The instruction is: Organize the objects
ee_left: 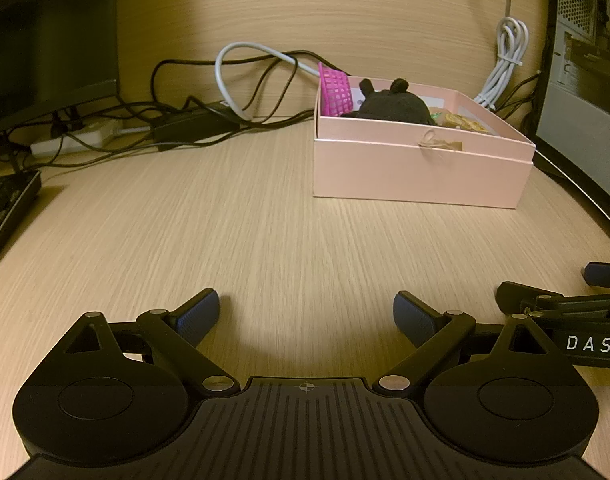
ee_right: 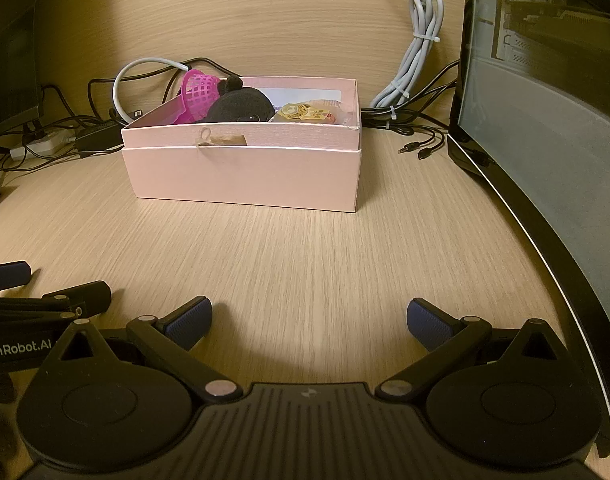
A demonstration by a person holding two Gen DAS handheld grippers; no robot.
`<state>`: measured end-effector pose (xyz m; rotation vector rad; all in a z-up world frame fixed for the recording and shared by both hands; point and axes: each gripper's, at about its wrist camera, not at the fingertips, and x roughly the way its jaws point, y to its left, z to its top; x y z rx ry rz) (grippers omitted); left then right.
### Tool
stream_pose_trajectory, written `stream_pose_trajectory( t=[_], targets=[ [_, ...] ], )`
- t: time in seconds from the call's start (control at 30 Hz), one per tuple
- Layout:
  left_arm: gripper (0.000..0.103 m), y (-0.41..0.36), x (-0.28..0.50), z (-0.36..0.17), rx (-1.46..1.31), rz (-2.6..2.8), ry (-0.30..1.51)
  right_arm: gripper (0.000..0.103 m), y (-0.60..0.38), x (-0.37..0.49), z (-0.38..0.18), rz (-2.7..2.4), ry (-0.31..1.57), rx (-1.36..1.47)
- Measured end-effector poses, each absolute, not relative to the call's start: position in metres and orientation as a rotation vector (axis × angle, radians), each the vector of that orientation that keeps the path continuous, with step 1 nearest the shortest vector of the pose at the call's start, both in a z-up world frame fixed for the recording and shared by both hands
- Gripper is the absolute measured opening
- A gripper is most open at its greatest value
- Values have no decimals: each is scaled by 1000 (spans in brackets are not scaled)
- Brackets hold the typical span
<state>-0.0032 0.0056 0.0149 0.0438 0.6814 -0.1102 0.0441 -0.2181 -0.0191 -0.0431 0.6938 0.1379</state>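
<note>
On the wooden desk (ee_left: 265,232), well ahead of both grippers, sits a pink box (ee_right: 245,172) with its top off. Inside it, at the left end, a magenta basket (ee_right: 199,96) leans tilted against the wall, and a black plush (ee_right: 239,106) with small ears lies just beside it, the two apparently touching. To the right of the plush lies a yellow-printed packet (ee_right: 301,113); what it holds is too small to tell. A small tan tag (ee_right: 221,140) hangs on a string loop over the box's front wall.

The left gripper (ee_left: 307,316) hovers low over bare desk, its blue-padded fingers (ee_left: 197,316) spread wide with nothing between them. The right gripper (ee_right: 309,320) is spread the same way, empty, just beside the left one; each shows at the edge of the other's view.

Behind the box, black cables (ee_left: 177,92) tangle along the wall around a black adapter (ee_left: 193,126) and a white power strip (ee_left: 71,140). A bundled grey cable (ee_right: 419,68) hangs down the wall to the right. A monitor (ee_right: 545,120) stands at the right edge, near the box, and a keyboard (ee_left: 5,208) lies at the far left.
</note>
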Motion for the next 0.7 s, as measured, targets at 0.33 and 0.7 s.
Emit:
stream_pose_trajectory(
  t=[0.33,0.7],
  targets=[
    [97,6,-3,15,49,-109,682,103,-218,44,-19,138,694,-43],
    [97,6,-2,15,49,-109,682,103,-218,44,-19,138,694,-43]
  ],
)
